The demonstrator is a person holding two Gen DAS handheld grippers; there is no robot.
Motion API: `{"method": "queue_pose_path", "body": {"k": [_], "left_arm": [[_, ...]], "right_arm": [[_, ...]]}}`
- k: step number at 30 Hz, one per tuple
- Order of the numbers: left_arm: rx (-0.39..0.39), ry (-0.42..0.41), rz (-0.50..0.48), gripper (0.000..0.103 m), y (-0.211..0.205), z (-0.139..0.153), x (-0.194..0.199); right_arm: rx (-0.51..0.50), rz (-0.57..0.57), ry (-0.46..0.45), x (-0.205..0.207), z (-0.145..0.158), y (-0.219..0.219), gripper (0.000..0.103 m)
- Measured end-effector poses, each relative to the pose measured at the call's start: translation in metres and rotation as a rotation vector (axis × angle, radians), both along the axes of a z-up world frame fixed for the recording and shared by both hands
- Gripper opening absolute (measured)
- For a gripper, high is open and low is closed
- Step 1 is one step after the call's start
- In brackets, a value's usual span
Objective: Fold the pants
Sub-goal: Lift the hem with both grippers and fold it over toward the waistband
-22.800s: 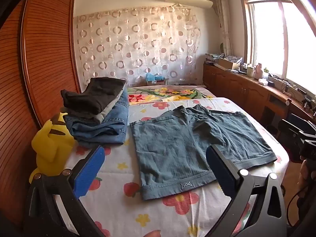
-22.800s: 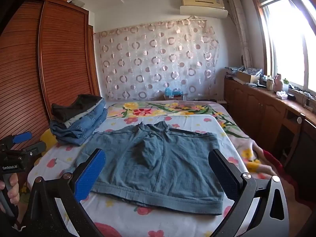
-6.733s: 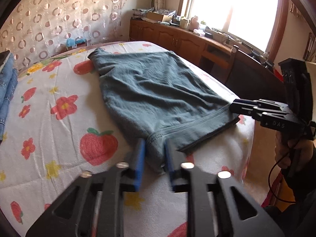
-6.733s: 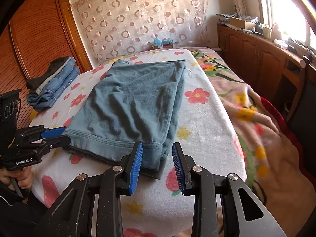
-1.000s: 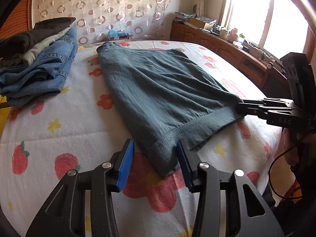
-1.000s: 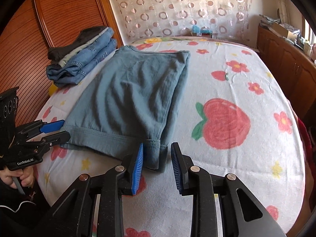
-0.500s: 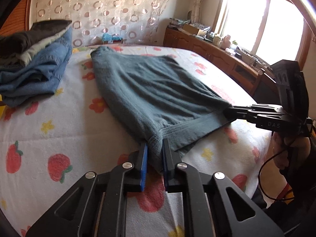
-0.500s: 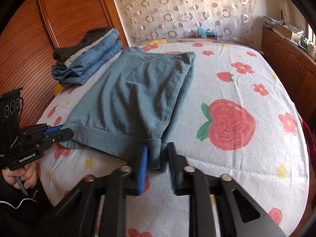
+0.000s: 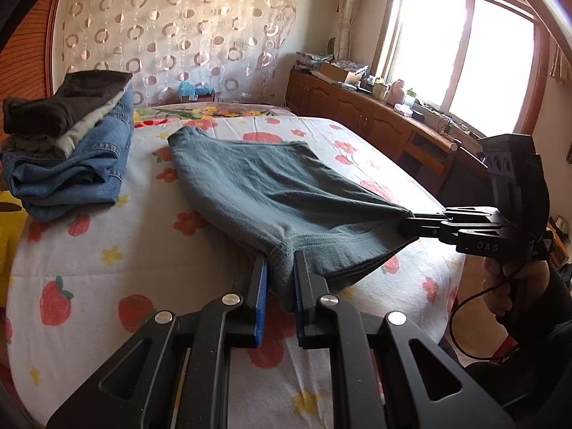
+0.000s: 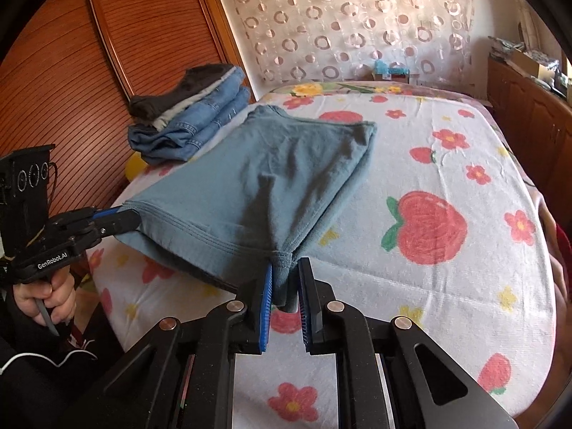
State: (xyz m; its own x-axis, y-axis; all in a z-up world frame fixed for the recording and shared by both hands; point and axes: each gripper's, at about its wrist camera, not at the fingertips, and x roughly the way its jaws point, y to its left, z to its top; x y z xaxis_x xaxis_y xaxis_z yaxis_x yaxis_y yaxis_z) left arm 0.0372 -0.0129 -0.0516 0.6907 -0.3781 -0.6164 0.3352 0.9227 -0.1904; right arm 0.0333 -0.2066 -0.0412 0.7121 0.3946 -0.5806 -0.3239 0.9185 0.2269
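Left tongs (image 9: 280, 279) clamped tight; right tongs (image 10: 286, 282) clamped tight, both angled downward.

My left gripper's (image 9: 280, 268) pads are covering the pants' (image 9: 264, 182) hem corner; the cloth between them is hiding. In the right view, my right gripper (image 10: 285, 279) is doing the same to the other corner. The lifted hem is shading the sheet (image 10: 429, 286) beneath. The pile (image 9: 68, 146) is masking a yellow item (image 9: 10, 225), which the frame's left edge is cutting off. Counter clutter (image 9: 389, 89) by the window is reading too small to identify. Window glare is washing out the outside.
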Motion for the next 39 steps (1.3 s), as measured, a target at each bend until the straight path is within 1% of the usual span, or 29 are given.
{"method": "queue_pose_path", "body": {"k": [3,17,26,31,36,39], "left_arm": [[0.010,-0.023,-0.004,0.013,-0.001,0.009,-0.005],[0.011,-0.132,-0.028,0.013,-0.002,0.049,-0.022],[0.031,-0.176,-0.039,0.013,-0.006,0.066,-0.029],[0.034,-0.173,-0.042,0.013,-0.008,0.064,-0.028],[0.027,-0.129,-0.027,0.013,-0.005,0.048,-0.015],[0.026,-0.110,-0.011,0.013,-0.002,0.039,0.001]], "right_arm": [[-0.002,0.005,-0.015,-0.004,0.005,0.001,0.014],[0.007,0.003,-0.110,-0.033,0.039,-0.008,0.013],[0.003,0.009,-0.162,-0.046,0.051,-0.010,0.013],[-0.002,0.015,-0.171,-0.047,0.050,-0.011,0.013],[0.000,0.015,-0.154,-0.032,0.043,-0.009,0.013],[-0.003,0.013,-0.138,-0.016,0.038,-0.007,0.013]]}}
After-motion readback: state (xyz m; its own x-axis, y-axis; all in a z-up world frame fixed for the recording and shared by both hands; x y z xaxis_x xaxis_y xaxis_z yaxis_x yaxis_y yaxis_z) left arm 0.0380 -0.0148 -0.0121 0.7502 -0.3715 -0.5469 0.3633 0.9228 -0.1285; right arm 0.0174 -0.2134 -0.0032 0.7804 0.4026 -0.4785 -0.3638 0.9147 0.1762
